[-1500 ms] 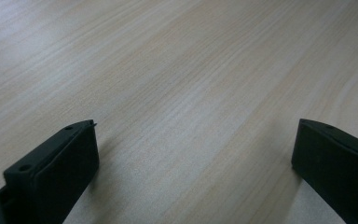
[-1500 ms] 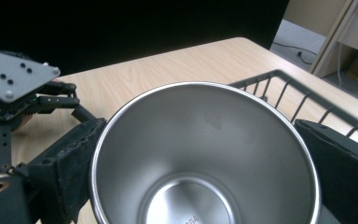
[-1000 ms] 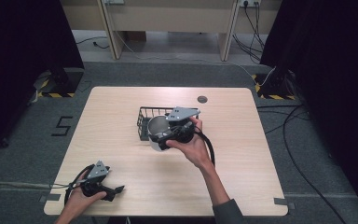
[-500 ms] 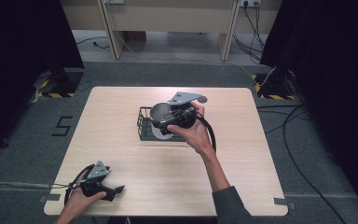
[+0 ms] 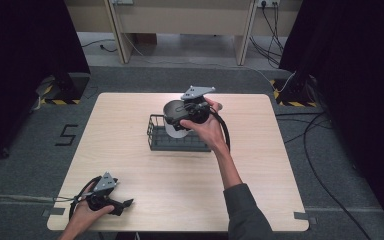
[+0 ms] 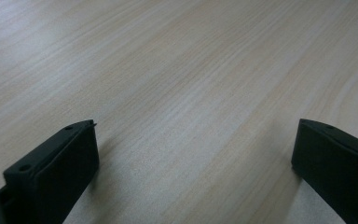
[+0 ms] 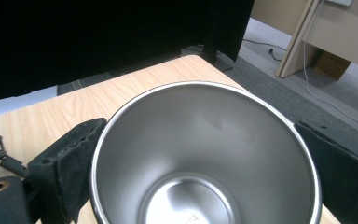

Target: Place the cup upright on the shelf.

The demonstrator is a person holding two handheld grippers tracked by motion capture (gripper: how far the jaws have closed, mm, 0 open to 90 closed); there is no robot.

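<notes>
A shiny steel cup (image 5: pixel 174 119) hangs tilted over the black wire basket (image 5: pixel 155 136) at the table's middle, mouth toward the camera on my right gripper (image 5: pixel 179 114). In the right gripper view the cup (image 7: pixel 205 154) sits between the two black jaws of the right gripper (image 7: pixel 200 172), which press on its sides. My left gripper (image 5: pixel 124 204) rests on the wooden table (image 5: pixel 180 200) near the front left corner. Its jaws stand wide apart in the left gripper view, and the left gripper (image 6: pixel 195 161) has only bare wood between them.
The basket stands on the table a little back of centre. Black cables trail from both grippers. Around the table lies grey floor with a taped "5" (image 5: pixel 67 135) at the left, cables (image 5: pixel 330 165) at the right and desk legs (image 5: pixel 117 30) at the back.
My right gripper has carried the steel cup up and toward the far side, above the basket's back edge, tilting it. The left gripper has stayed put.
</notes>
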